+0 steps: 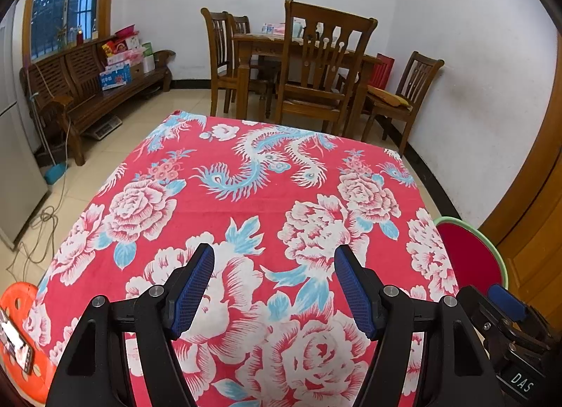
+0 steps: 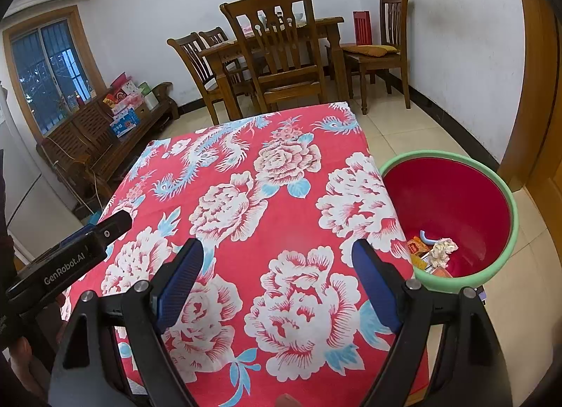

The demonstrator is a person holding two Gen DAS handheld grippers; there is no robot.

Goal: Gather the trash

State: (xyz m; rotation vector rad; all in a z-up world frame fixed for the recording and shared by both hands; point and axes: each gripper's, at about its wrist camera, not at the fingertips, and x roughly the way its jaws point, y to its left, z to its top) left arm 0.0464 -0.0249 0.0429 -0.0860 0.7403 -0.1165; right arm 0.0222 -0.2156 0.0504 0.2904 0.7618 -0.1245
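Observation:
A red bucket with a green rim [image 2: 505, 196] stands on the floor right of the table; in it lie crumpled paper [image 2: 443, 249] and several wrappers [image 2: 419, 249]. In the left wrist view only part of the bucket's green rim [image 1: 491, 249] shows. The table wears a red floral cloth [image 1: 267, 196] [image 2: 281, 203] with no loose trash on it. My left gripper [image 1: 274, 259] hovers open above the cloth, nothing between its blue pads. My right gripper [image 2: 277, 256] is open too, empty, over the cloth's near right part. Each gripper shows at the edge of the other's view.
An orange stool [image 1: 21, 336] with a phone [image 1: 15, 343] on it sits at the lower left. Beyond the table stand a wooden dining table [image 1: 298, 48] and chairs [image 1: 323, 66]. A wooden bench with boxes [image 1: 105, 76] lines the left wall; cables lie on the floor.

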